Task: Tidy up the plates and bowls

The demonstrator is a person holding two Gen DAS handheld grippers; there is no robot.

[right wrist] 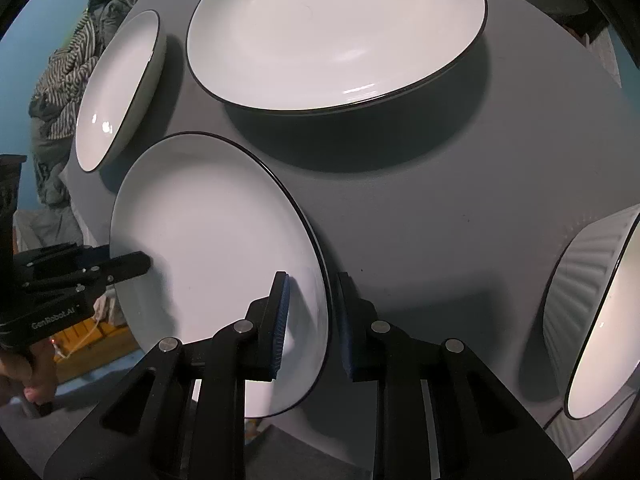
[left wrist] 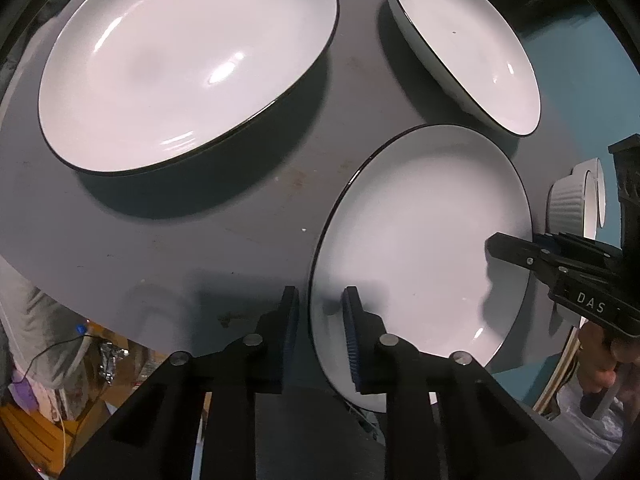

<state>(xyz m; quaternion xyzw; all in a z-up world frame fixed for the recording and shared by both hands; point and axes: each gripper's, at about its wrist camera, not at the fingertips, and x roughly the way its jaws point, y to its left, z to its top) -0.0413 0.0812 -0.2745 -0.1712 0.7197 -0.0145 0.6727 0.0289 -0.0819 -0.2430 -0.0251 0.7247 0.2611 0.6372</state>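
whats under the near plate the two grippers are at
The near plate overhangs the grey table: the far part covers tabletop, the near part hangs over floor clutter. The left gripper and right gripper straddle its rim. Beneath is hidden.

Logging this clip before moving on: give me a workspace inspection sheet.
Surface: grey table, a few small specks.
Job's things: large plate and bowl at the back; near plate overhanging the table's edge; ribbed dish at right.
Clutter: nothing seen on the table.
Grippers: left claw and right claw each straddle the near plate's rim, jaws open.
Cables: thin cord below the table.
Surroundings: teal wall, striped cloth.
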